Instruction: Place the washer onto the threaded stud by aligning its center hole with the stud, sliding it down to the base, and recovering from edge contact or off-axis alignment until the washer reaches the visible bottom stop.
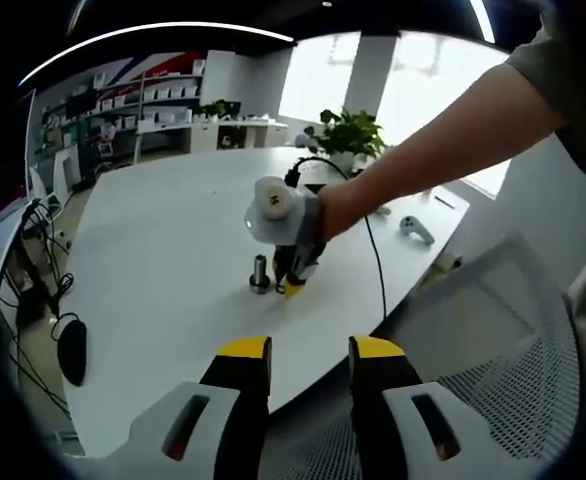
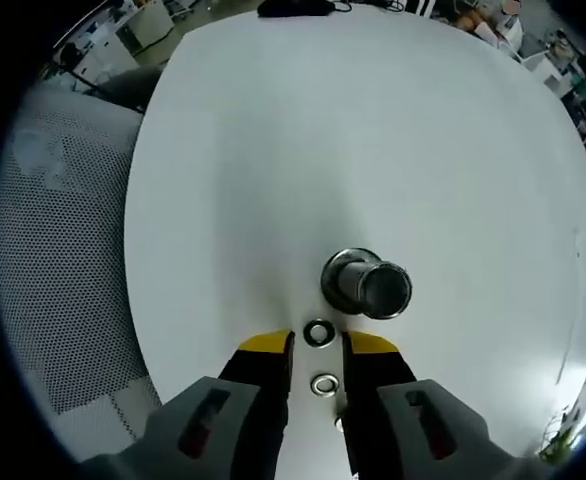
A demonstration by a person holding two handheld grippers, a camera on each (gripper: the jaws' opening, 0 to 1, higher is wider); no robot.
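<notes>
Table (image 2: 273,150): washer (image 2: 319,333) seemingly btwn right gripper (image 2: 318,345) fingertips.

Desk (image 2: 273,150): showing plain white, unpatterned, across both views.
Stud (image 2: 365,282): gleaming silver-grey metal at centre right of the right gripper view; appearing darker grey in the left gripper view.
Washers (image 2: 319,333), two: shining silver with dark centre holes, low in the right gripper view.
Right tongs (image 2: 317,348): wearing yellow tips over black jaws on pale grey bodies.
Left tongs (image 1: 309,352): showing the same yellow, black and grey.
Chair mesh (image 2: 63,260): displaying grey with a fine dotted pattern at left.
Plant (image 1: 350,130): showing green at the upper middle of the left gripper view.
</notes>
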